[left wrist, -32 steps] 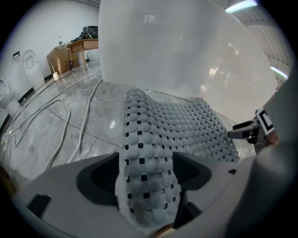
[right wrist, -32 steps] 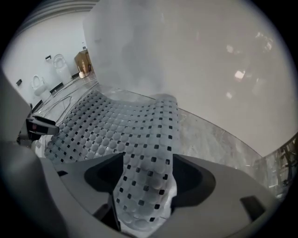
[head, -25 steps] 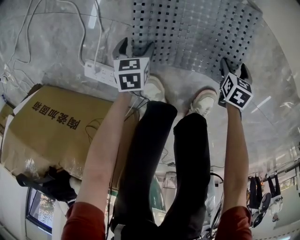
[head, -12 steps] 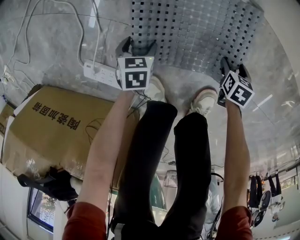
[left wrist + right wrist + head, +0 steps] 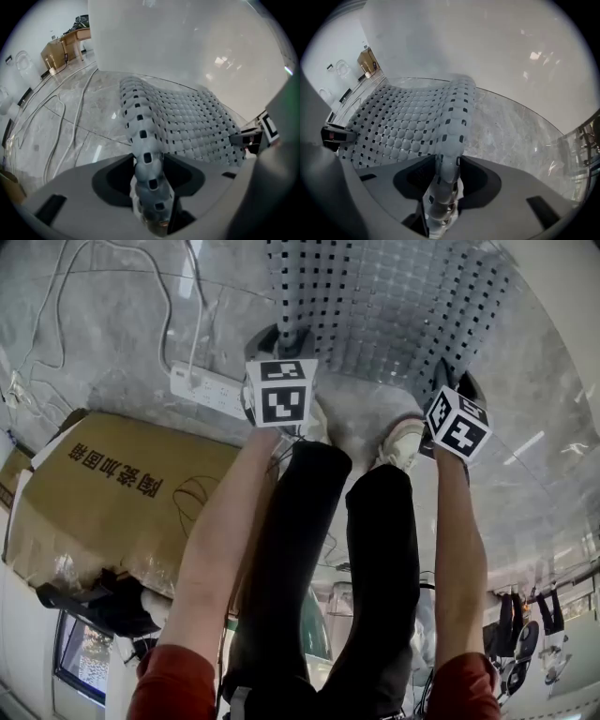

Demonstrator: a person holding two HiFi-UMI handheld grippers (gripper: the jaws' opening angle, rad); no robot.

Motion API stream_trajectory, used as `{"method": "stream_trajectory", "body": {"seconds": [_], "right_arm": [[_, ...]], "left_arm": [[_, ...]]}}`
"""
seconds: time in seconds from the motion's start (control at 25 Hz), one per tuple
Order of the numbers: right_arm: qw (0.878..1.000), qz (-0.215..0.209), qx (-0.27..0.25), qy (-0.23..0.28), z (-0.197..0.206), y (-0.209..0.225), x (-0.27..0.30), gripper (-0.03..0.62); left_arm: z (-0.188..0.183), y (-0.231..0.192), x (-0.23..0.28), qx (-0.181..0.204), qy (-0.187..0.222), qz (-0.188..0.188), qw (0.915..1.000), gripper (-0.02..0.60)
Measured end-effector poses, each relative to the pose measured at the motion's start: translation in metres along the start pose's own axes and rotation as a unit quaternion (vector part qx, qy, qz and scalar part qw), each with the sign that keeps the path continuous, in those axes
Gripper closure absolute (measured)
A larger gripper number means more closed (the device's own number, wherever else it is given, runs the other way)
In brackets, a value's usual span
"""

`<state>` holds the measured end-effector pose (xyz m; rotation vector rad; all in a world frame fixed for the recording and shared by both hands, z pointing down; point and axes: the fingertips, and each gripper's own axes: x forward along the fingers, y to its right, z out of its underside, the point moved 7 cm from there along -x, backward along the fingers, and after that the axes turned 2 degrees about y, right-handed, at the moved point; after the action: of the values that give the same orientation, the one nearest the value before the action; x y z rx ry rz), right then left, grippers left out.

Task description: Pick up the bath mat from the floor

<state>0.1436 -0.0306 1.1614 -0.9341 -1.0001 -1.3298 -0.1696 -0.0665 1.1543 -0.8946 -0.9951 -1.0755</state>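
Grey marble floor point(image 5: 103, 343) is being seen across the top of the head view. The perforated grey bath mat point(image 5: 394, 306) is being held on it at upper centre-right, its near edge pinched into two raised folds. A cardboard box point(image 5: 112, 493) is being seen at mid left. Left gripper point(image 5: 149, 187): jaws have just been closing, now being pressed narrow on the left fold. Right gripper point(image 5: 445, 183): same on the right fold. A white power strip point(image 5: 202, 388) is being seen just left of the mat.
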Motion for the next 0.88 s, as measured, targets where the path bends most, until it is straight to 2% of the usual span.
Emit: {"method": "stream_trajectory", "body": {"seconds": [0.16, 0.28, 0.52, 0.88], "right_arm": [[1.000, -0.004, -0.006, 0.010, -0.003, -0.009, -0.010, 0.450], [1.000, -0.009, -0.007, 0.013, -0.004, -0.015, -0.021, 0.477], [1.000, -0.022, -0.006, 0.013, -0.005, -0.022, -0.043, 0.514], [0.999, -0.023, -0.022, 0.008, -0.004, -0.026, -0.090, 0.523]], "left_arm": [[0.001, 0.011, -0.011, -0.005, 0.007, -0.001, 1.0000, 0.416], [0.003, 0.020, -0.023, -0.014, 0.013, -0.002, 0.9998, 0.431], [0.005, 0.033, -0.043, -0.032, 0.006, -0.001, 0.9995, 0.453], [0.001, 0.048, -0.085, -0.032, -0.008, 0.000, 0.9994, 0.463]]}}
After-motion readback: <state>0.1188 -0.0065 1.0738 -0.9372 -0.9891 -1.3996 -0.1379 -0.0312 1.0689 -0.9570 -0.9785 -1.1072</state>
